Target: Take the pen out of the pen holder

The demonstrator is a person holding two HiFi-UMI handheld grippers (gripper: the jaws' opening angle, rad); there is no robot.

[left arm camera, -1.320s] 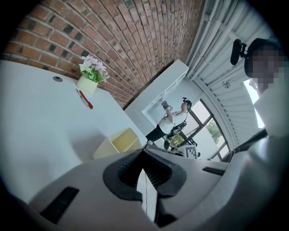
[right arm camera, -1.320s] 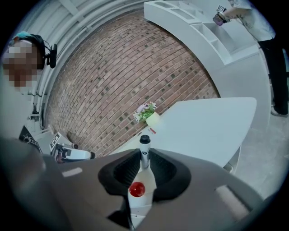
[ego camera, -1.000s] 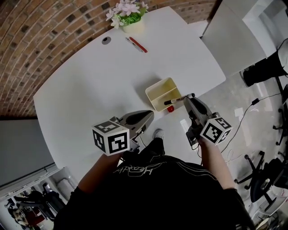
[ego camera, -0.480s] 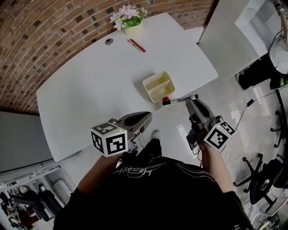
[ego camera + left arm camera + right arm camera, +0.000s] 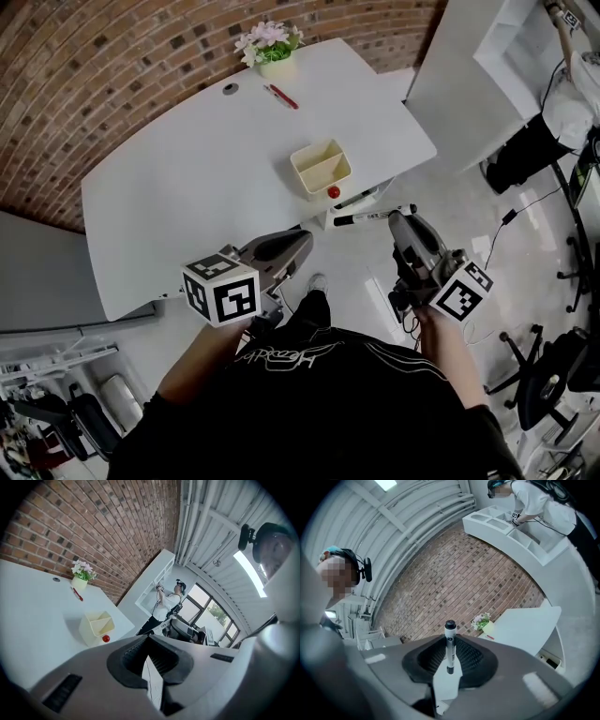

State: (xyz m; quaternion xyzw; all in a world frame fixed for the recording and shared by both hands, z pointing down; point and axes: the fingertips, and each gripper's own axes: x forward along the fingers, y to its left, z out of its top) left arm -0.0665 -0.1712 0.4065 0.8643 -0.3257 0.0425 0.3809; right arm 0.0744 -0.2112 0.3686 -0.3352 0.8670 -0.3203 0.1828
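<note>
Pen (image 5: 370,217) is clamped crosswise in the right gripper (image 5: 400,218), out over the floor and clear of the pen holder (image 5: 323,186) on the table edge. The left gripper (image 5: 304,240), closed on nothing, hangs nearby.

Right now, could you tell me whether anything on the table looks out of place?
A small red round piece lies loose on the table beside the pen holder, near the edge, where it might roll off. Otherwise nothing stands out; the right tool holds the marker clear of the holder.

Flower pot (image 5: 272,52), red pen (image 5: 284,97) nearby, on white table (image 5: 187,178).
</note>
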